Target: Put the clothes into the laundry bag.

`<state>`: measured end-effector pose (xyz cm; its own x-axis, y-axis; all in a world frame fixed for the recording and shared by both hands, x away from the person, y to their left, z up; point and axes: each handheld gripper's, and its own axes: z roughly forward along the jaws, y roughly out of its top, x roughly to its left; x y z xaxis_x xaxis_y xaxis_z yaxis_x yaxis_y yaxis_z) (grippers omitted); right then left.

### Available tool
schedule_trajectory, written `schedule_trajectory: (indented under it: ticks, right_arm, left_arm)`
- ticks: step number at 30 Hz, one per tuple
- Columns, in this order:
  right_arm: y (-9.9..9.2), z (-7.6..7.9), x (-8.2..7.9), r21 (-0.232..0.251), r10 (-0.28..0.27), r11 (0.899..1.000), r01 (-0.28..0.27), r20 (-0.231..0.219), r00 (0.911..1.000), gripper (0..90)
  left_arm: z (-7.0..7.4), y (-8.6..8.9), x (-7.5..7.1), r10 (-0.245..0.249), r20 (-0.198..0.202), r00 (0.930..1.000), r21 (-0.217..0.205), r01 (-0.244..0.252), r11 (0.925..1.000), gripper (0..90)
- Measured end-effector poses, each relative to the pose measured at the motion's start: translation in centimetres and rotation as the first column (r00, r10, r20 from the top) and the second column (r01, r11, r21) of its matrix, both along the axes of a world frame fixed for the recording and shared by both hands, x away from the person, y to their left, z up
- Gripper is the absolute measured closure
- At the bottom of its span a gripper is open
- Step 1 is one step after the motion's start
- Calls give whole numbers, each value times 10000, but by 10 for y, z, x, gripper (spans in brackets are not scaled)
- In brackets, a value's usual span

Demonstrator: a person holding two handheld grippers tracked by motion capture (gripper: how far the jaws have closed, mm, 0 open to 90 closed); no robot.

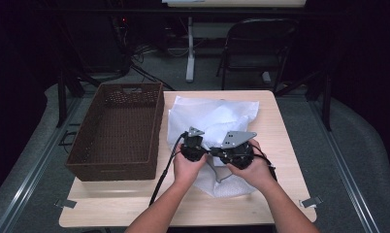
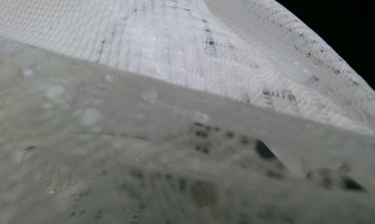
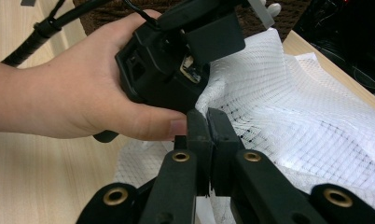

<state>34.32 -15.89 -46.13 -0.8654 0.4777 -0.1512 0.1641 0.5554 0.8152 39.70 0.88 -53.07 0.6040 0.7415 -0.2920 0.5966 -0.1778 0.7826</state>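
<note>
While my right gripper [image 3: 208,122] pinched the white mesh bag [image 1: 222,119] shut, my left gripper [image 1: 193,145]'s grip I couldn't tell; the basket [image 1: 116,133] sat empty.

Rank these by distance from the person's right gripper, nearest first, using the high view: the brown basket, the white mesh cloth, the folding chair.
1. The white mesh cloth lies directly under the right gripper, at mid-table.
2. The brown basket stands off to the left side of the table.
3. The folding chair stands beyond the table's far edge, on the floor.
</note>
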Motion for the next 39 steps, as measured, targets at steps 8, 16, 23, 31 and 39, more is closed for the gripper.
schedule_trajectory:
  ticks: [8, 16, 23, 31, 39]
  right_arm:
    - [1, 1, -1, 98, 48, 9999, -48, 53, 10000, 891]
    - [1, 1, -2, 91, 93, 9999, -94, 36, 9999, 892]
    - [0, 1, 0, 21, 18, 10000, -18, 33, 10000, 892]
    - [0, -1, 1, -117, 2, 9999, -2, -2, 10000, 892]
    - [0, -2, 2, -126, -15, 9999, 15, -15, 10000, 891]
  left_arm:
    - [2, -1, 7, 148, 29, 9999, 74, -149, 9999, 898]
    - [-9, -5, 19, 557, -78, 9984, -107, -558, 9984, 898]
    - [-13, -13, 23, 550, -115, 9984, -125, -551, 9984, 898]
    - [-18, -11, 22, -211, -541, 9983, 99, 217, 9997, 886]
    - [-15, -8, 19, -567, -751, 9956, -54, 565, 9984, 833]
